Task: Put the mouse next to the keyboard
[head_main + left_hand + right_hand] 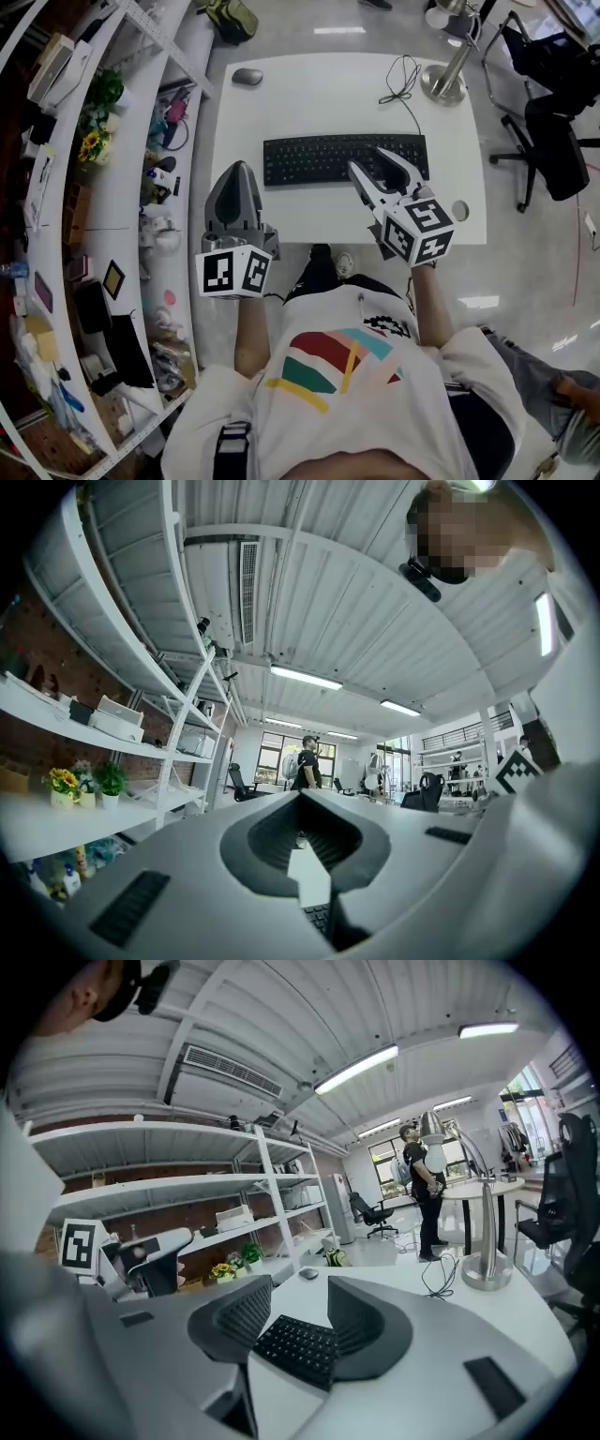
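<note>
A person in a white shirt with coloured stripes [337,361] stood at a white table [309,103], a two-jaw gripper in each hand. The grey mouse [247,77] lay at the table's far left corner, well apart from the black keyboard [309,159], which sat across the middle of the tabletop. Neither gripper was touching the mouse.

The right gripper [367,159] was held over the right part of the keyboard with its jaws released and standing apart. Its own view showed only keyboard keys and bare tabletop through the gap, and the pads pressed on nothing. The left gripper [239,173] was over the table's near left corner, just beside the keyboard's left end. Its jaws were clenched together at the tips and empty. Whether it rested on the tabletop could not be told.

A desk lamp's round metal base [443,82] stood at the far right of the table, with a thin black cable [403,84] looping from it toward the keyboard. A small round hole [459,210] was set in the tabletop near the right edge.

White shelving [141,244] ran along the person's left, crowded with small items, among them a pot of yellow flowers [91,145]. A black office chair [553,141] stood on the grey floor to the right of the table. In the right gripper view, a second person in dark clothes [419,1185] stood farther back in the room beside another table.
</note>
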Available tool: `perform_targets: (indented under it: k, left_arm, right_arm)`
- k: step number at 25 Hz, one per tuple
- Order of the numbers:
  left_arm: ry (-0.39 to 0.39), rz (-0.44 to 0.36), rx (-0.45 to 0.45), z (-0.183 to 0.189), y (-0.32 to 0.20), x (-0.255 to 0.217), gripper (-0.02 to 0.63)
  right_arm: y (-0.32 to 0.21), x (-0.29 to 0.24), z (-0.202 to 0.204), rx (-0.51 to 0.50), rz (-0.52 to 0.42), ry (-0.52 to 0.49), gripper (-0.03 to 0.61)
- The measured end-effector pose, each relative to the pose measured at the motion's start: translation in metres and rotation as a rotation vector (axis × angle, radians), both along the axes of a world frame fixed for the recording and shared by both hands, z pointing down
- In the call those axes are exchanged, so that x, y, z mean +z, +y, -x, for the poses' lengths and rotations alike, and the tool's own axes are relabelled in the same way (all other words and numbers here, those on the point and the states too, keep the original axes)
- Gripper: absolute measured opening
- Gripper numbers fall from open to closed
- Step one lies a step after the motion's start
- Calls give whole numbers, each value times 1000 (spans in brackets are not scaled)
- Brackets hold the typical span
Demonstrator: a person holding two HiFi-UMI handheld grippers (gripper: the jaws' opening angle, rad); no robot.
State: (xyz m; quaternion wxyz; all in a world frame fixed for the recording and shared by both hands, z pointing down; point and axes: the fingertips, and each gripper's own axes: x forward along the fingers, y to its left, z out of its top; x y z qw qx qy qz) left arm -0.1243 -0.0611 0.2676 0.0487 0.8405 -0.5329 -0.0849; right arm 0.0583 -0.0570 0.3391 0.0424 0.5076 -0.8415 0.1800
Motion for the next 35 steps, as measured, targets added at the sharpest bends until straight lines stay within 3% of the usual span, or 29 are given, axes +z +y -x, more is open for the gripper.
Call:
perform_targets:
  k: [5,11,16,22,27,35]
  left_arm:
    - [-4,32,11,-4,-44,14,43]
    - [-14,55,9,12,-96,29,43]
    - [-47,88,-41,38,-151,61,49]
    - [-4,175,-66,67,-221,112,101]
    - [49,254,-92,90,-267,157,101]
    - [143,329,-99,113,-305,206,101]
  right_arm:
    - [-43,7,-9,6,2,18,169]
    - [-126,10,29,-56,-22,160,269]
    - [-227,27,93,-221,-28,264,301]
    - [-345,79,185,-441,0,456,301]
    - [-407,158,237,-565,166,515,301]
    - [-447,246,255,-603,354,588,302]
